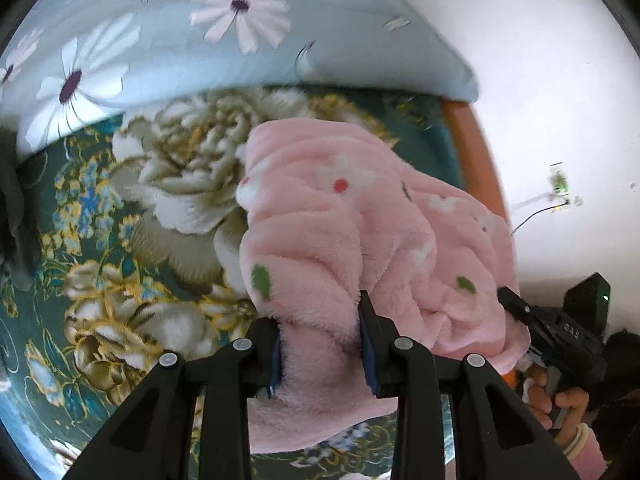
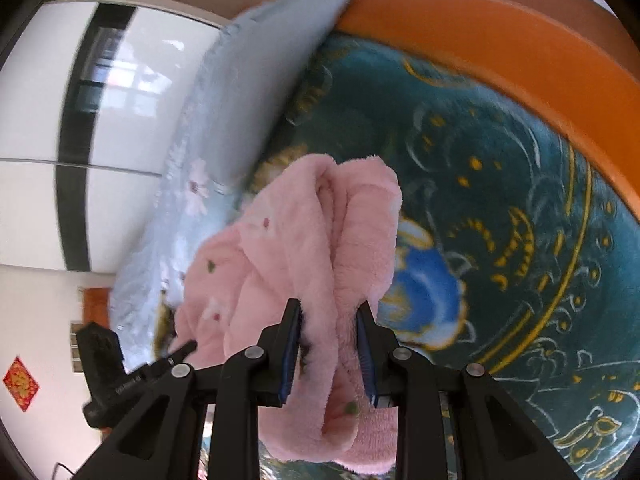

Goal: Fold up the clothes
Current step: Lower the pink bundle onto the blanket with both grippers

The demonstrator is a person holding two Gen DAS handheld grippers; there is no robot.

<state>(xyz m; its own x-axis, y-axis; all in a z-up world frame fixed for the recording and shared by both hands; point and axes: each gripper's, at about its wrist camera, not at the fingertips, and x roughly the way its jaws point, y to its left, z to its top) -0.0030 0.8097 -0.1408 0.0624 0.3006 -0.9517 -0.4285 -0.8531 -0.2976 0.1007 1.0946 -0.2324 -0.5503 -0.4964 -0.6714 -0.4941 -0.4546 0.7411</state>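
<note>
Two claws, left claw (image 1: 322,342) and right claw (image 2: 330,350), are each pinching bunched pink fleece garment (image 1: 352,232) above the bed (image 1: 120,208), where thick pile is likely slipping free.

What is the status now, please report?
Left gripper shut on pink fleece garment. Right gripper shut on same garment, bunched above green floral bedspread. Nothing in the way.

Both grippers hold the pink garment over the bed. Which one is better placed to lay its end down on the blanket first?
Probably the left gripper: the pink garment beyond it already spreads over the green floral blanket. The right gripper grips a thicker bunched fold.
</note>
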